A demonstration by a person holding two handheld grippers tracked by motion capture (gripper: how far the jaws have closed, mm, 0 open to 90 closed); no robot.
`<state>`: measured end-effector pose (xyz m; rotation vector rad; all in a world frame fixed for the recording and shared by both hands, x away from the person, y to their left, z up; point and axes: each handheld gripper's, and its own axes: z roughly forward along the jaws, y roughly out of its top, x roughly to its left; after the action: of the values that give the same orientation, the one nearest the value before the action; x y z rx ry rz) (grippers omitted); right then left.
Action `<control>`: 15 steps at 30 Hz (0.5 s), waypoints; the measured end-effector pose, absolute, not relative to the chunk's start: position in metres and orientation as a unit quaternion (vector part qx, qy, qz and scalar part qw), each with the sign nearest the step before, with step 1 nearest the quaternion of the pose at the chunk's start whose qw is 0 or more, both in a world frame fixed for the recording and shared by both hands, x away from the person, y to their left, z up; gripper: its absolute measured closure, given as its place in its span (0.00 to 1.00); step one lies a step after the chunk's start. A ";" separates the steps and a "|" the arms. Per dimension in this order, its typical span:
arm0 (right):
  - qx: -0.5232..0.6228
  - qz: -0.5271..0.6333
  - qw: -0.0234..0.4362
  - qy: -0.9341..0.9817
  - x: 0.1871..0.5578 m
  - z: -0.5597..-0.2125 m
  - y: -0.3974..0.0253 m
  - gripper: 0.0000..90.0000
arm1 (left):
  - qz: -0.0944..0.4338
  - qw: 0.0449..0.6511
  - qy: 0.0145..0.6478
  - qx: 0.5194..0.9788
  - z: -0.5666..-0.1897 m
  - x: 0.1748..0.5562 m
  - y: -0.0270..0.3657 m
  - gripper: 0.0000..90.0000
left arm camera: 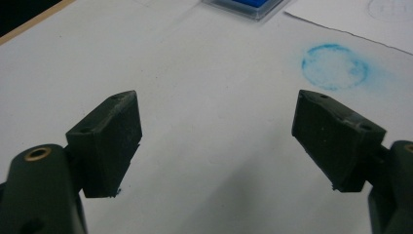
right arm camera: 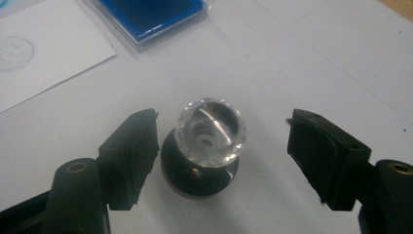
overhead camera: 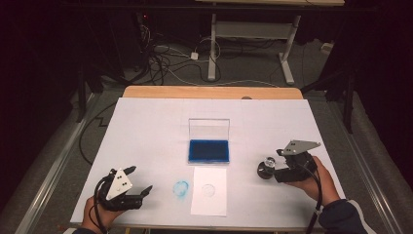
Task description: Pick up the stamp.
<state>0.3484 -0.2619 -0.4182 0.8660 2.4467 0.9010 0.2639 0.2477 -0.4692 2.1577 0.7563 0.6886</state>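
High view: the right tool (overhead camera: 271, 168) is sitting at the lower right of the frame, its jaws spread around a round stamp with a black base and a clear faceted knob (overhead camera: 267, 167). In the right gripper view the stamp (right arm camera: 207, 146) is standing upright on the white worktop (right arm camera: 316, 63) at mid-frame, nearer the left jaw; whether it is touching that jaw cannot be told, and bare white surface is showing between it and the right jaw. The open blue ink pad in a clear hinged case (overhead camera: 209, 150) is lying at centre frame, well apart from the stamp. A white paper sheet bearing a faint ring print (overhead camera: 209, 191) is lying just below the pad, its lower edge near the worktop's front edge. A smeared blue ring mark (overhead camera: 181, 188) is sitting just left of the sheet. The left tool (overhead camera: 139, 192), at lower left, is resting with jaws spread and holding nothing, bare worktop lying between them in the left gripper view.
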 end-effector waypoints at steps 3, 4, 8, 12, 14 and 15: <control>0.319 0.309 0.181 0.877 0.355 -0.420 -0.264 0.32 | 0.267 0.366 0.290 0.843 -0.470 0.263 0.247 0.19; 0.323 0.304 0.171 0.880 0.360 -0.423 -0.265 0.33 | 0.268 0.365 0.289 0.844 -0.470 0.263 0.247 0.19; 0.317 0.293 0.157 0.888 0.364 -0.426 -0.262 0.39 | 0.266 0.367 0.289 0.843 -0.470 0.264 0.246 0.19; 0.313 0.290 0.152 0.891 0.365 -0.426 -0.258 0.44 | 0.260 0.360 0.286 0.849 -0.473 0.263 0.245 0.19; 0.309 0.283 0.154 0.895 0.366 -0.426 -0.255 0.44 | 0.260 0.358 0.286 0.850 -0.473 0.261 0.246 0.19; 0.307 0.280 0.149 0.897 0.366 -0.426 -0.253 0.46 | 0.260 0.356 0.287 0.850 -0.473 0.261 0.247 0.19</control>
<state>0.3661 -0.2534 -0.4259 0.8836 2.5790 0.8060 0.2607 0.2465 -0.4734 2.1960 0.7401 0.6711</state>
